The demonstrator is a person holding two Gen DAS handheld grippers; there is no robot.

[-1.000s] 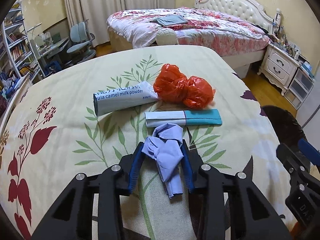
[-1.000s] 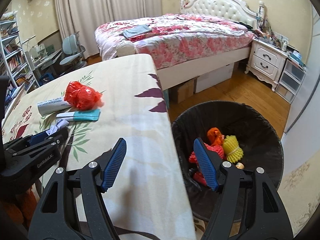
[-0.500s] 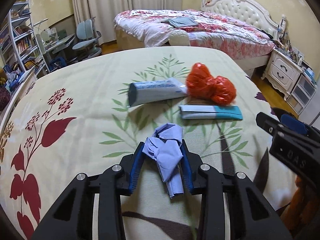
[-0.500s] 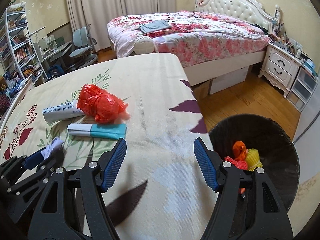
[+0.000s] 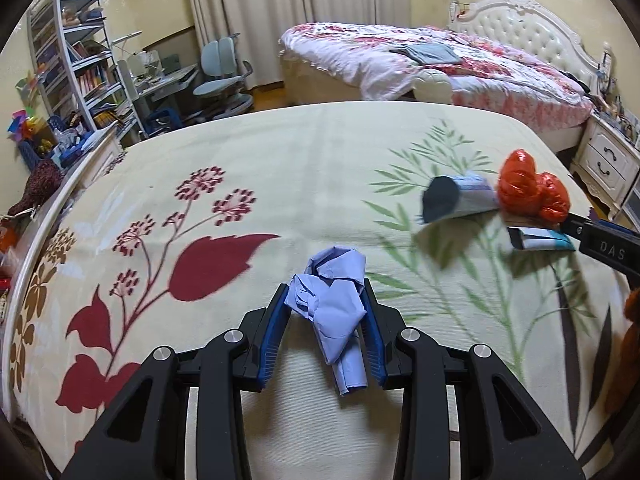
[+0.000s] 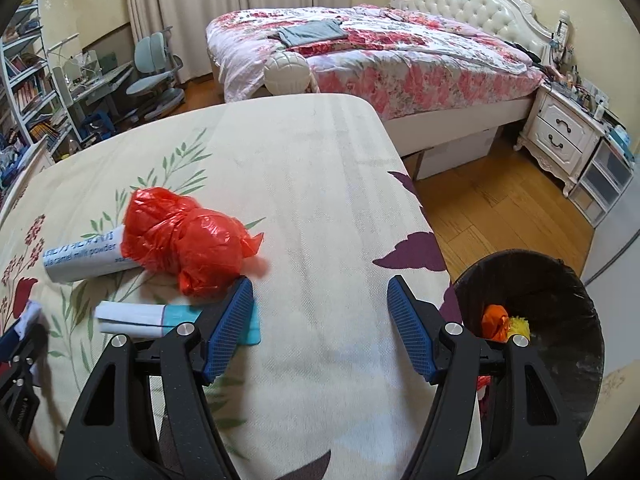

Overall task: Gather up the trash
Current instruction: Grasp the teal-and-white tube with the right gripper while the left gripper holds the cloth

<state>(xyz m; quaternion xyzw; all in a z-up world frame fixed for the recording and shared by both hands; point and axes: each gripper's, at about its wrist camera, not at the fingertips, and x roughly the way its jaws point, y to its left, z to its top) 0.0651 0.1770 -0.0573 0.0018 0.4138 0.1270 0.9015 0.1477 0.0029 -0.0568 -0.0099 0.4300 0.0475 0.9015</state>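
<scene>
On the left, the left gripper (image 5: 325, 322) pinches one crumpled blue paper (image 5: 334, 308) between its blue pads and holds it over the flowered bed cover (image 5: 280, 184); this piece is picked up but not yet in the bin. Further right on the cover lie three more pieces: one milk powder packet (image 6: 82, 256), one red plastic bag (image 6: 186, 242) that touches the packet's end, and one white and teal box (image 6: 140, 318) just in front of them. The right gripper (image 6: 320, 326) is spread wide with nothing between its fingers, and its left finger is just beside the box. On the far right, on the wooden floor, stands one black trash bin (image 6: 560, 292) with some orange and yellow trash already inside. So I judge the task is partly done: four pieces remain outside the bin.
</scene>
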